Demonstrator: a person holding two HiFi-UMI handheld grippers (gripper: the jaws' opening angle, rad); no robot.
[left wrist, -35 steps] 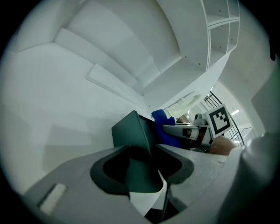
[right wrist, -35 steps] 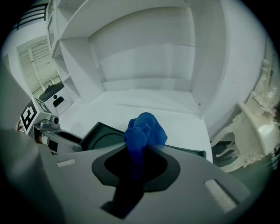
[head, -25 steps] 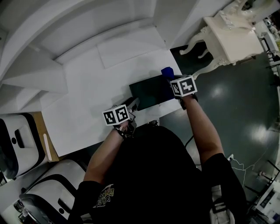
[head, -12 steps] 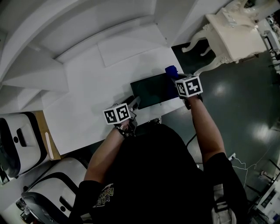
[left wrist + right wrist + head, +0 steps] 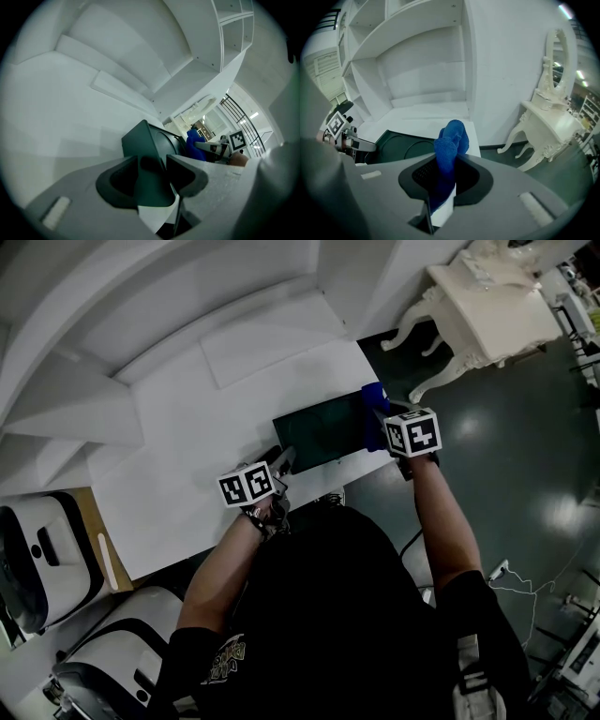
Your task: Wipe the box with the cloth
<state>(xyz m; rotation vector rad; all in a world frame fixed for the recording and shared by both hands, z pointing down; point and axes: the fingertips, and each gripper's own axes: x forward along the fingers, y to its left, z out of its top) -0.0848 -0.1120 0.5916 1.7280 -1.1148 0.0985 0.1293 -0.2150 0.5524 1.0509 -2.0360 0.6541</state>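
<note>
The fingers of your right gripper (image 5: 445, 174) pinch the blue cloth (image 5: 451, 139) at the right end of the dark green box (image 5: 319, 435), which lies near the counter (image 5: 187, 437) edge. The left gripper (image 5: 152, 174) fingers clamp its near-left wall. A hard stroke could shove the box off or pull the cloth free. Whether cloth and box touch is hidden.

Open tabletop (image 5: 178, 460) left of the box (image 5: 323, 432) — shelving (image 5: 141, 324) close behind, ornate table (image 5: 487, 306) off right.
</note>
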